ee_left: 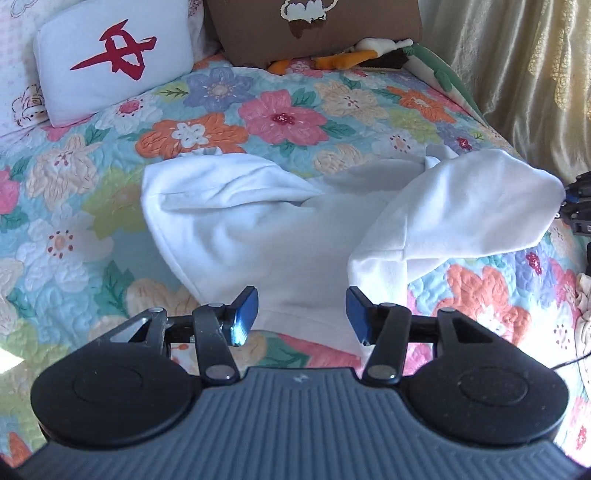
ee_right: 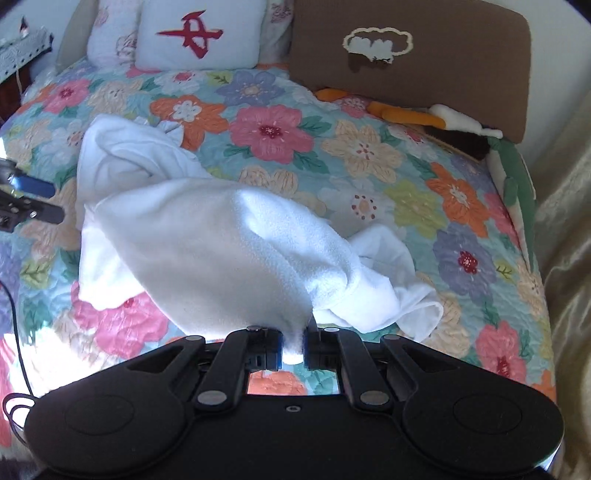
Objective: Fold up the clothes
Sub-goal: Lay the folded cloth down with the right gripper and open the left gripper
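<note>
A white fleece garment (ee_left: 288,236) lies crumpled on a floral quilt (ee_left: 74,229). My left gripper (ee_left: 302,314) is open, its blue pads just above the garment's near edge, holding nothing. My right gripper (ee_right: 293,345) is shut on a fold of the white garment (ee_right: 221,251) and lifts it off the quilt (ee_right: 424,206), so the cloth drapes away from the jaws. The right gripper shows at the right edge of the left wrist view (ee_left: 578,206), at the tip of the lifted part. The left gripper shows at the left edge of the right wrist view (ee_right: 29,195).
A white pillow with a red mark (ee_left: 114,62) and a brown cushion (ee_left: 314,29) stand at the head of the bed. A plush toy (ee_right: 436,118) lies by the brown cushion (ee_right: 424,59). A golden curtain (ee_left: 535,74) hangs to the right. A black cable (ee_right: 14,332) runs at the left.
</note>
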Motion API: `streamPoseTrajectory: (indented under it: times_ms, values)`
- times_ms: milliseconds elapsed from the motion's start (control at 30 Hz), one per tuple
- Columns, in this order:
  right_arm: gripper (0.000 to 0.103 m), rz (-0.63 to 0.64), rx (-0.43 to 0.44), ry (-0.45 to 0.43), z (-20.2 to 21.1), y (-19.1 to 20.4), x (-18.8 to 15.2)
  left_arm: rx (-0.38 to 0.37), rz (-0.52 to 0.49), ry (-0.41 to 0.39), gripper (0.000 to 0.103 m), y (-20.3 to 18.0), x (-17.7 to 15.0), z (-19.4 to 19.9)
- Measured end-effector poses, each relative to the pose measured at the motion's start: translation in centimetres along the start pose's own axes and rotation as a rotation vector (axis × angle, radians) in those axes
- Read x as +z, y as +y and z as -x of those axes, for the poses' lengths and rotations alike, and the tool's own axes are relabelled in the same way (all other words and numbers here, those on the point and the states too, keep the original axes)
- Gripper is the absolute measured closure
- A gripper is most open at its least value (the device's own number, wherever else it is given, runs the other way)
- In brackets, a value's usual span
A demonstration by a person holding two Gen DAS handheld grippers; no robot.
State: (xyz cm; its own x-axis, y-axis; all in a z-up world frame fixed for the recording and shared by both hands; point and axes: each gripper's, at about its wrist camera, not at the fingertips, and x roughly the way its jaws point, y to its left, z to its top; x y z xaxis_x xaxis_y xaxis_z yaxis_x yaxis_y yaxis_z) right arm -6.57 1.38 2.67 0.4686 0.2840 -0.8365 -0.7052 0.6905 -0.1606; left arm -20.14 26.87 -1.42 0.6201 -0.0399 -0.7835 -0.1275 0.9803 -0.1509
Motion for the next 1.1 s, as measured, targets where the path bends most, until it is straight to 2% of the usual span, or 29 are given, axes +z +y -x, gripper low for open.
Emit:
streamPoseTrajectory:
  times_ms: [133, 200, 267, 433, 600, 700, 733, 833, 900, 933, 1033, 1100]
  values:
    - [0.093, -0.114, 0.024, -0.069, -1.4, -0.2, -1.7, -0.034, -0.011, -0.003, 0.05, 1.6, 1.0, 3.1]
    - [0.093, -0.135, 0.028, -0.069, -2.1, -0.2, -2.0, -0.056, 0.014, -0.017, 0.049, 2.7, 1.6, 4.6]
    - [0.092, -0.138, 0.016, -0.063, -2.6, -0.3, -1.7, -0.051, 0.028, -0.033, 0.045, 3.6, 2.0, 5.8]
    - [0.091, -0.108, -0.022, -0.017, -3.6, 0.4, -0.8, -0.036, 0.042, -0.022, 0.041, 5.4, 2.5, 6.3]
    - [0.09, -0.127, -0.042, -0.018, -4.0, 1.3, -0.7, -0.02, 0.053, -0.015, 0.041, 5.1, 2.3, 3.0]
    - [0.09, -0.121, -0.053, -0.015, -3.9, 2.0, -0.9, 0.057, 0.037, -0.038, 0.041, 3.3, 2.0, -0.4]
    - [0.09, -0.12, -0.056, -0.019, -3.9, 2.1, -0.9, 0.047, 0.043, -0.034, 0.041, 2.7, 1.9, -1.5]
    - [0.09, -0.122, -0.068, -0.019, -4.0, 2.2, -0.9, -0.073, 0.128, -0.007, 0.041, 1.8, 1.6, -4.7]
    - [0.09, -0.116, -0.077, -0.02, -4.2, 2.1, -1.0, -0.093, 0.145, 0.008, 0.041, 1.4, 1.4, -6.3]
    - [0.09, -0.118, -0.08, -0.023, -4.3, 2.1, -1.1, -0.086, 0.136, 0.007, 0.041, 1.3, 1.2, -6.9]
    - [0.089, -0.135, -0.092, -0.04, -4.6, 2.0, -1.5, -0.011, 0.023, -0.016, 0.041, 1.2, 0.9, -7.5]
    - [0.089, -0.16, -0.111, -0.061, -4.7, 1.9, -2.0, 0.099, -0.003, -0.012, 0.04, 1.8, 0.7, -7.6]
